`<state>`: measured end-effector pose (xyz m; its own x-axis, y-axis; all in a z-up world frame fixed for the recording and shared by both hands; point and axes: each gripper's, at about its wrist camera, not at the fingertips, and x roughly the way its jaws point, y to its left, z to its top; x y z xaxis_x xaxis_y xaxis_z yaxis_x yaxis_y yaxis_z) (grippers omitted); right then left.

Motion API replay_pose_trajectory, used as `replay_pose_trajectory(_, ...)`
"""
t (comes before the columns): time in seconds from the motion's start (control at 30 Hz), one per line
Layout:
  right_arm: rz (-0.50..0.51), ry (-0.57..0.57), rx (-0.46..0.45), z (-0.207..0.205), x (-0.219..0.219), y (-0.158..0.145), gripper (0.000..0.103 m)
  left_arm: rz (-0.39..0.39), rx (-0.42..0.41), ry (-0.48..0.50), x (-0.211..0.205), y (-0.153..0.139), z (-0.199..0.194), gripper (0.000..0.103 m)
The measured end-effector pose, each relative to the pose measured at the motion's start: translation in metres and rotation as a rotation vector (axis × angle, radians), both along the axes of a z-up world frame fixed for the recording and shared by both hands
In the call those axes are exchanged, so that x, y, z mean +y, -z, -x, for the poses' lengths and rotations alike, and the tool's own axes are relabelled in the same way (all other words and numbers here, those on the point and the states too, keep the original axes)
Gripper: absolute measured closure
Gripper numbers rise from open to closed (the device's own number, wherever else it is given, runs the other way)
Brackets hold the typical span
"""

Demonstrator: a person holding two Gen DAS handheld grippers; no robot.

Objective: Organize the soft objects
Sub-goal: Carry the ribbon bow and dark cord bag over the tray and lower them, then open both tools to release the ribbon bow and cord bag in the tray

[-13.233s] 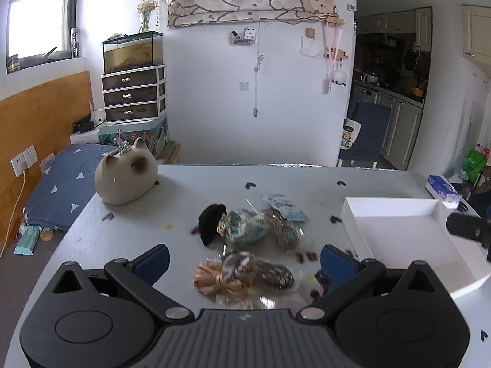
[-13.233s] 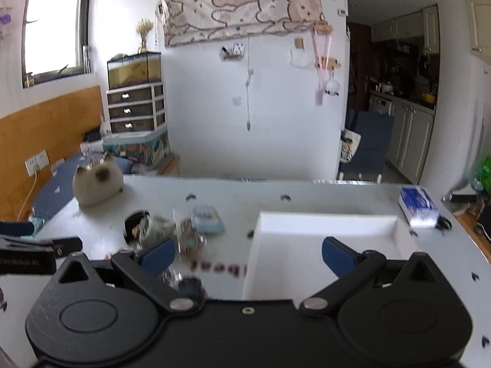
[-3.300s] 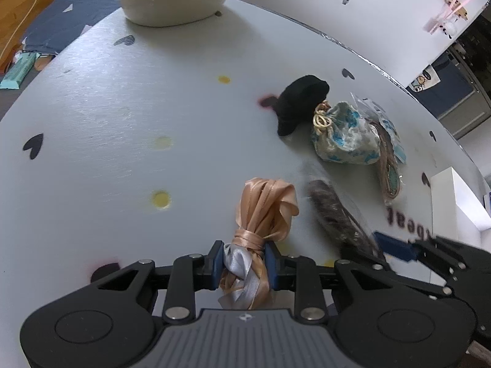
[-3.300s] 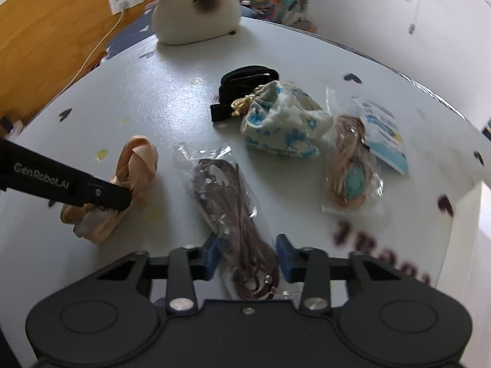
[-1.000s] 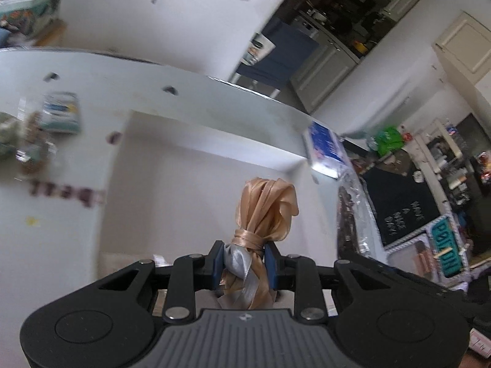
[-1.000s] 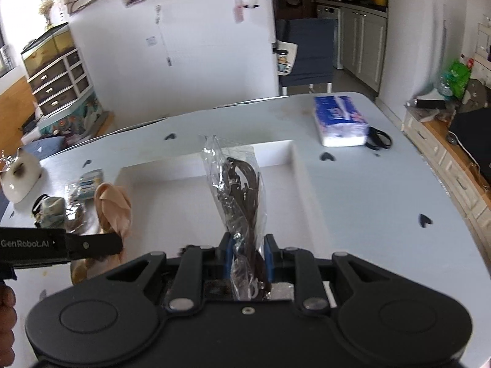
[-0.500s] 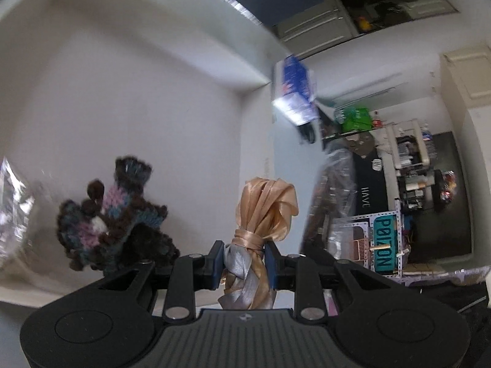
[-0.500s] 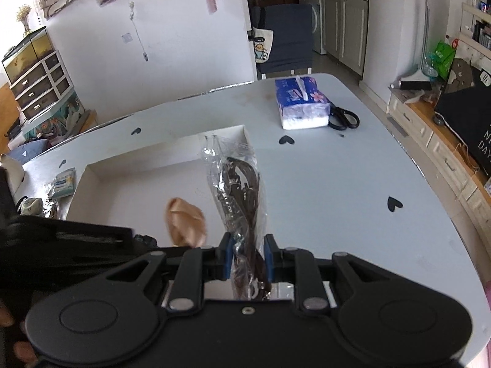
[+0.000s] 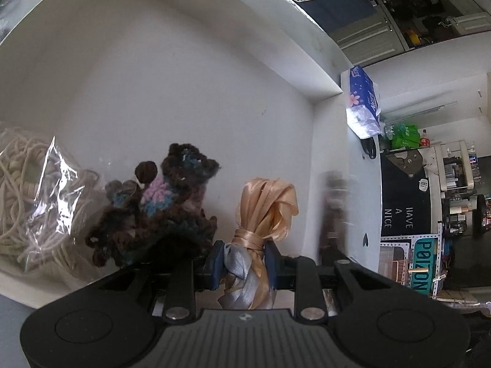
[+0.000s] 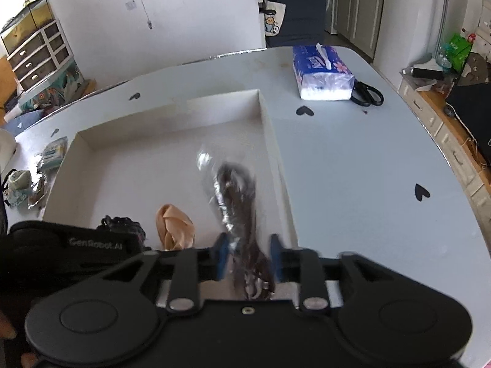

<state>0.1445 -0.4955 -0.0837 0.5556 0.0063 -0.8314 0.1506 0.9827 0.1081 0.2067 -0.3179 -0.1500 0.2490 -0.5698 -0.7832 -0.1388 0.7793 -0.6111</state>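
Left wrist view, from the left: a clear bag of pale cord point(image 9: 27, 196) and a crocheted piece point(image 9: 159, 205) lie in the white tray point(image 9: 190, 70). Beside them the left gripper point(image 9: 244, 263) is clamped on the peach ribbon bundle point(image 9: 264, 211), low over the tray floor. Further right, the right gripper point(image 10: 248, 257) has its jaws slightly apart around the blurred bagged brown cord point(image 10: 236, 196), apparently slipping free near the tray's right wall. Risk: the slack bag may drape over that wall, or the ribbon may snag a pad on release.
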Motion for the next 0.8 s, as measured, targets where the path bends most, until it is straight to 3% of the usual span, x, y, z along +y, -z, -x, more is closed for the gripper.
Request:
replay_pose_trajectory(0.07,-0.017,-0.010,-0.005,0.002,-0.001,-0.002,0.055,0.003,0.002,0.001,0.000,0.001,0.000,0.073)
replay_pose_trajectory(0.13,-0.028,-0.003,-0.021,0.006,-0.003,-0.007,0.056,0.010,0.006,-0.006,0.002,0.001,-0.003,0.073)
replay_pose_trajectory(0.23,-0.068,0.024,-0.040,0.011,-0.012,-0.015,0.067,0.012,0.010,-0.007,0.004,0.002,-0.002,0.073)
replay_pose_trajectory(0.3,-0.094,0.038,-0.047,0.012,-0.016,-0.018,0.081,0.010,0.011,-0.006,0.002,0.002,-0.003,0.073)
replay_pose_trajectory(0.37,-0.095,0.037,-0.035,0.010,-0.016,-0.017,0.086,0.014,0.013,-0.010,0.005,0.001,-0.002,0.071)
replay_pose_trajectory(0.53,-0.094,0.003,0.082,-0.001,-0.010,0.007,0.091,0.043,0.019,-0.008,0.007,-0.002,-0.002,0.064)
replay_pose_trajectory(0.8,-0.124,0.022,0.114,-0.024,-0.011,0.042,0.095,0.035,0.009,0.025,0.010,-0.012,0.003,0.068)
